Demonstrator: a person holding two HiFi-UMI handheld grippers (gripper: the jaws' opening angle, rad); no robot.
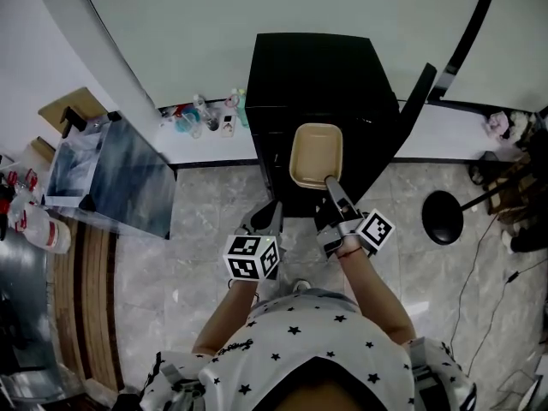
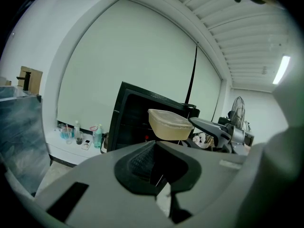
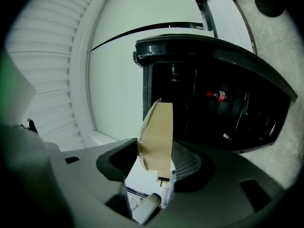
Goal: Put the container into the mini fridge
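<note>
Holding a container [image 1: 315,155] in the right gripper [image 1: 332,187]; head view: it is a shallow beige plastic tub, rectangular with rounded corners. It hangs in the air at the open front of the fridge [image 1: 312,80], not yet inside. The fridge is a boxy, glossy black unit standing on the grey marbled tile floor [image 1: 205,229]. The left gripper [image 1: 266,217] sits just beside the right one, lower in the frame and clear of the tub.

Left gripper view: the jaws are drawn together down to a thin slit with nothing between them, and one ribbed dark pad shows. Ahead, the container [image 2: 168,124] is side-on, with a clear lid rim over its beige walls. The right gripper [image 2: 213,127] clamps its near end in front of the fridge [image 2: 130,118].

Right gripper view: the jaws are partly spread and pressed on the container [image 3: 159,137], seen edge-on and upright between the mesh-textured pads. Beyond it is the fridge [image 3: 213,56] with its dark cavity open and a red-labelled bottle [image 3: 219,95] inside.
</note>
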